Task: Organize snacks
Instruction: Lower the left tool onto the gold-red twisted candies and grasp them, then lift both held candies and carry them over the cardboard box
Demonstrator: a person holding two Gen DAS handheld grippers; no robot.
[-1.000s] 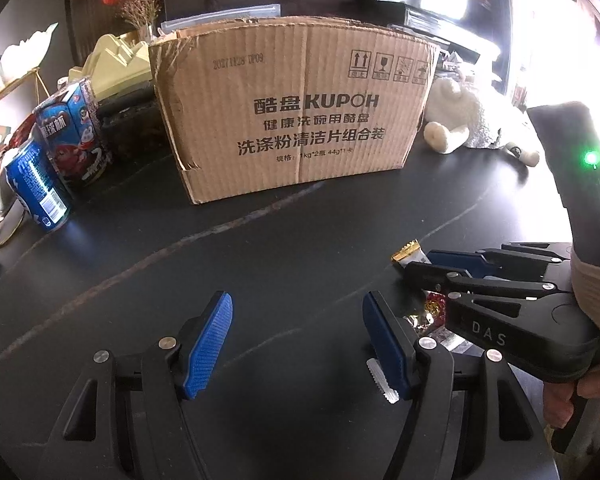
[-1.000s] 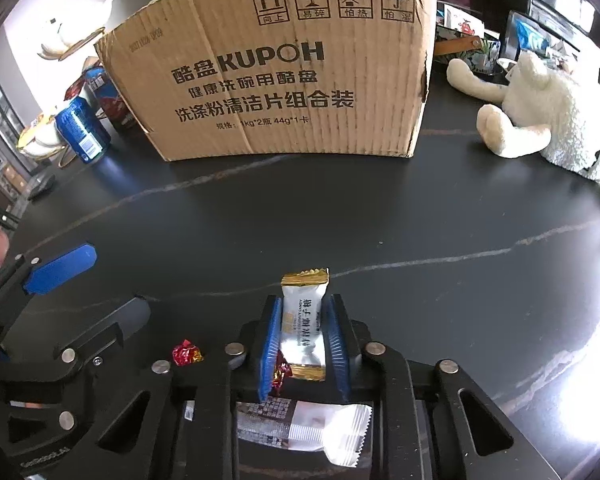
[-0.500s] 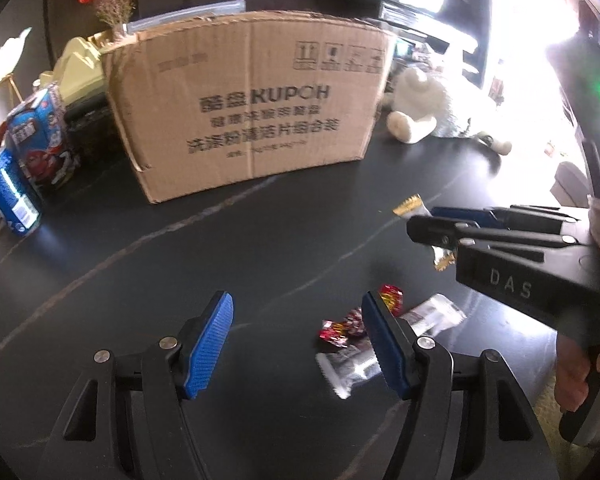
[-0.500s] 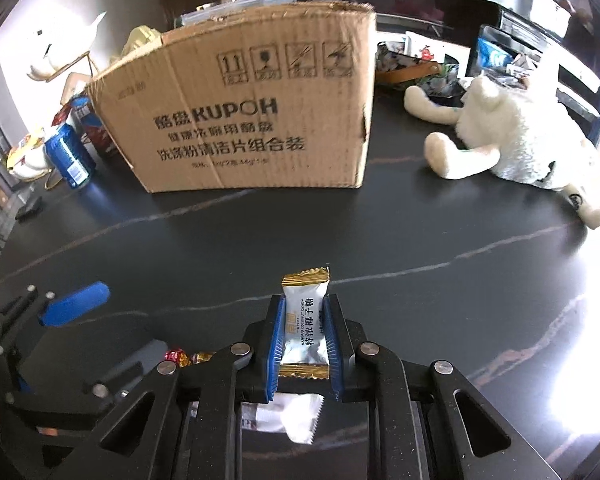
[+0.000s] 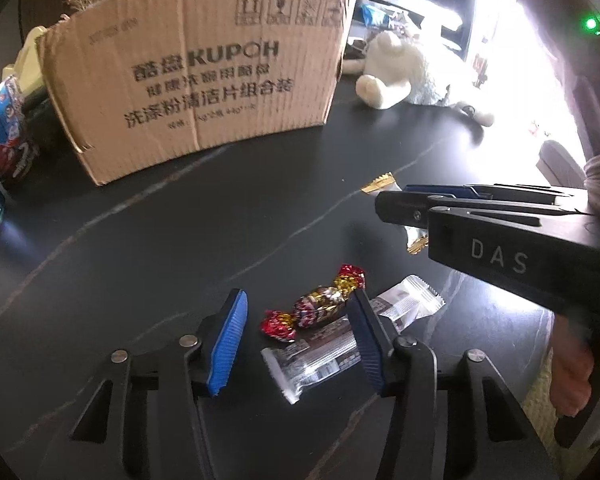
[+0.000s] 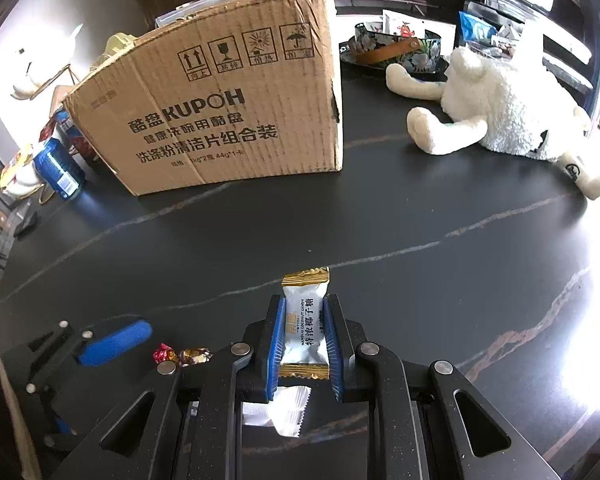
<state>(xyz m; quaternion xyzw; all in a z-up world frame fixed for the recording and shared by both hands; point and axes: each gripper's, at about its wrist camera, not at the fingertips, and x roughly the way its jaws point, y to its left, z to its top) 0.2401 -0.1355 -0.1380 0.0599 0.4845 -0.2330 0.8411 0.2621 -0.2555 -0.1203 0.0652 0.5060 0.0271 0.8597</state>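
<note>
Lying between closing left gripper [image 5: 296, 336] pads: twist-wrapped candy [image 5: 314, 307] (untouched).

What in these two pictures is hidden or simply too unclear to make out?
- Inside of the cardboard box: both views show only its outer wall.
- Clear-wrapped snack, left wrist view: its print is blurred, one end is behind the closing left gripper's finger.
- White packet, right wrist view: mostly covered by the right gripper clamping the coconut candy.
- Blue can: label too small.

Foil-twist candy [image 5: 314, 307] beside clear bar wrapper [image 5: 324, 354] (flat on table)
</note>
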